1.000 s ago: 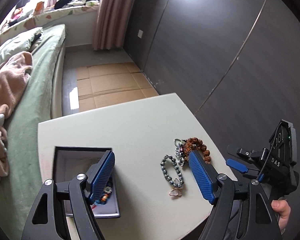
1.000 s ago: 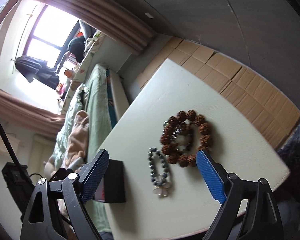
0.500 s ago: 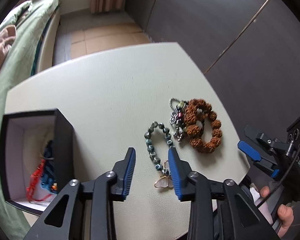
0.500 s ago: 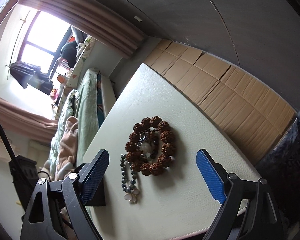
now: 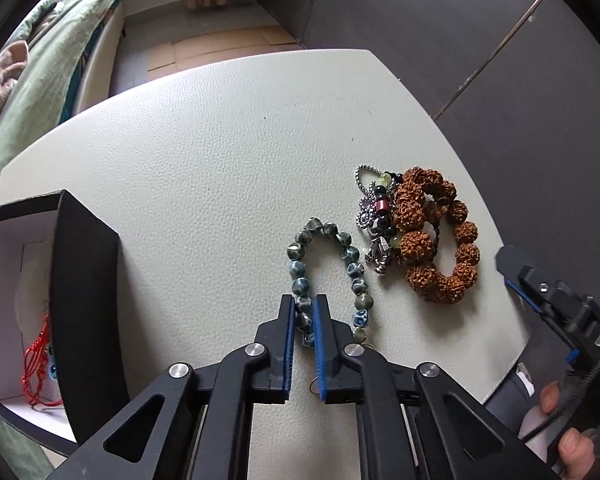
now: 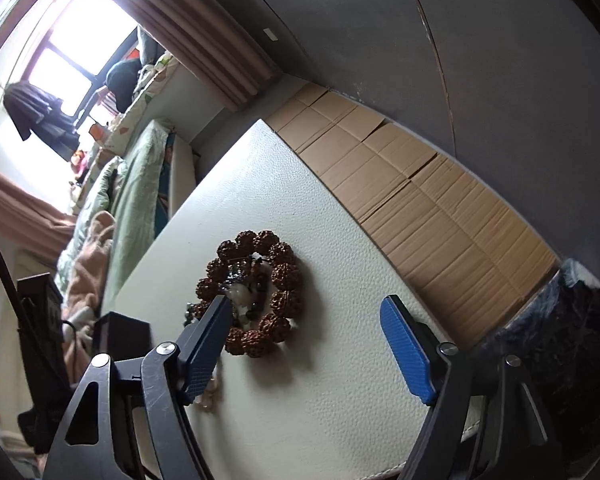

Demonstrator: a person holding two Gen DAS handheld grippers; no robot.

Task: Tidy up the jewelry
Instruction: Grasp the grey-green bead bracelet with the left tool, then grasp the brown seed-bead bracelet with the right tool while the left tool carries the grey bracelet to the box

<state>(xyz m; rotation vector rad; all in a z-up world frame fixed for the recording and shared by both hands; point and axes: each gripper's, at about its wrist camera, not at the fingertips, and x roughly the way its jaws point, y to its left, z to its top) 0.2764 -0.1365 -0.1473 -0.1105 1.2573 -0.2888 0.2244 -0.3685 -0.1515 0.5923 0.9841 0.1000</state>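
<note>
My left gripper (image 5: 303, 303) is shut on one side of the grey-blue bead bracelet (image 5: 342, 240), which lies on the white table (image 5: 220, 152). Right of it lie a brown seed-bead bracelet (image 5: 440, 240) and a silver and dark charm bracelet (image 5: 376, 216) that overlaps it. An open black jewelry box (image 5: 72, 300) at the left holds a red cord piece (image 5: 38, 364). My right gripper (image 6: 306, 308) is open over the table, with the brown bracelet (image 6: 256, 292) between its fingers and a little ahead. It shows at the right edge of the left wrist view (image 5: 556, 304).
A bed with green bedding (image 5: 48, 64) stands to the left of the table. Cardboard sheets (image 6: 412, 200) cover the floor beyond the table, below a dark grey wall (image 5: 460, 20). The table's right edge (image 5: 512, 320) is close to the brown bracelet.
My left gripper has come down over the grey-blue bracelet and shut on it. My right gripper has moved closer to the brown bracelet and stays open.
</note>
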